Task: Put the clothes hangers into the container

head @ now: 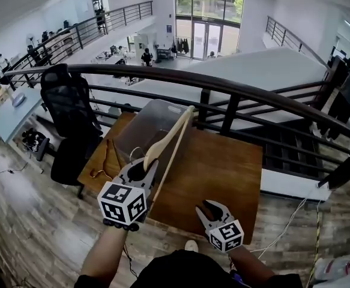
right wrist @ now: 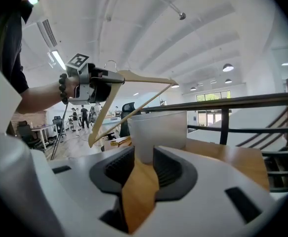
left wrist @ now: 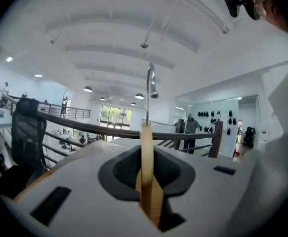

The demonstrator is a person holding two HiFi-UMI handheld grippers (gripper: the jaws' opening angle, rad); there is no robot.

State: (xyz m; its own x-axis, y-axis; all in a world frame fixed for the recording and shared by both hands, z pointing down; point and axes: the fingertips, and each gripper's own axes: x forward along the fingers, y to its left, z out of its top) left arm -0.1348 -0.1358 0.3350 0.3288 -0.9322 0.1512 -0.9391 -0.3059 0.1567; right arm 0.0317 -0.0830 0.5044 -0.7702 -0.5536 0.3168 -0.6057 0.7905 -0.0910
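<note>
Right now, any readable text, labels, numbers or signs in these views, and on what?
No readable text in any view.
The blue sign beside the far glass doors: too small to read.
The marker cubes on the left gripper and right gripper: black-and-white square patterns only, no letters or digits.
The wooden hanger and container: no print visible.

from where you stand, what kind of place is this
Probably a mezzanine in an open-plan office or lab: a railing overlooks desks and people below, and an office chair stands by the table.
</note>
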